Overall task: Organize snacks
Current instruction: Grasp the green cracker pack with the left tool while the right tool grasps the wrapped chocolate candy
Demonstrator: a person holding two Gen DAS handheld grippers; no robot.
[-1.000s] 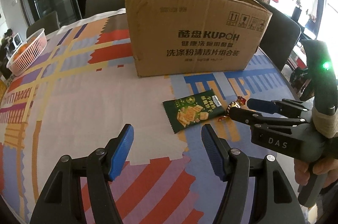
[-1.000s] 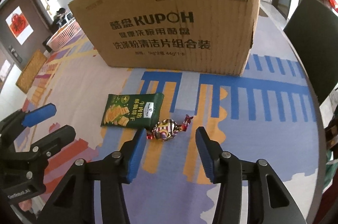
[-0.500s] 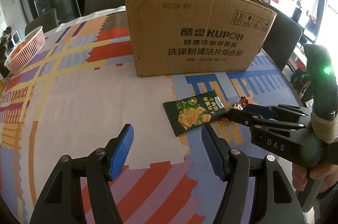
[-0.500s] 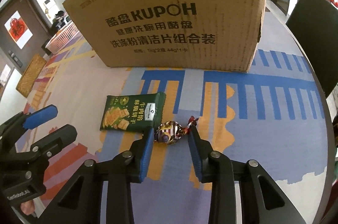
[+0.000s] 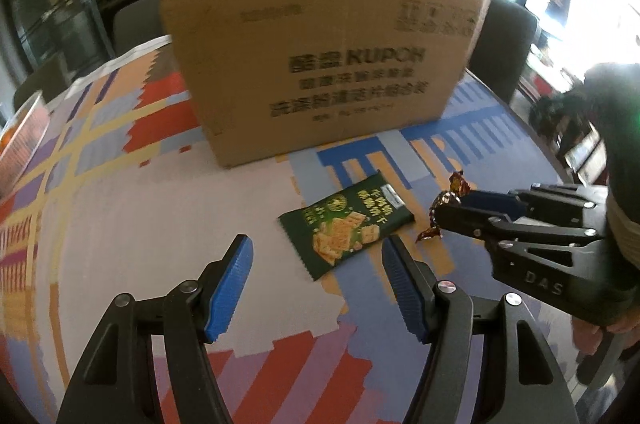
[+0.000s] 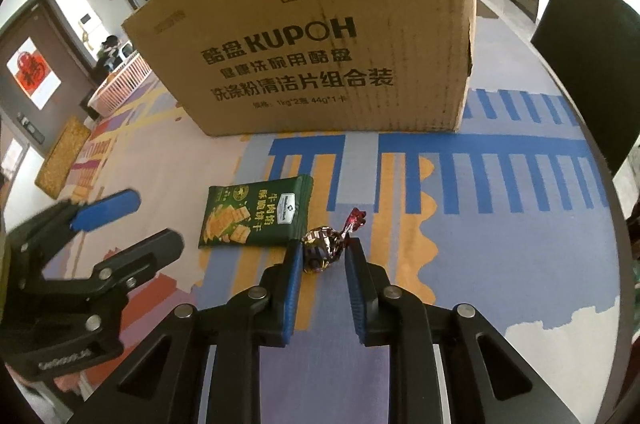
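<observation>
Our right gripper (image 6: 322, 256) has just been closing its jaws and now pinches the foil-wrapped candy (image 6: 322, 246) over the patterned tablecloth (image 6: 500, 244). Our left gripper (image 5: 316, 264) hangs apart, gripping nothing. The green cracker packet (image 6: 256, 214) lies just beside the candy, before the cardboard box (image 6: 312, 47).

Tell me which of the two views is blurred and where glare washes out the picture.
Left wrist view: motion-smeared, the cardboard box lettering unreadable, the window at upper right blown out white. Right wrist view: sharp, box print and the green snack packet crisp; both views bend at the edges from the fisheye.
</observation>
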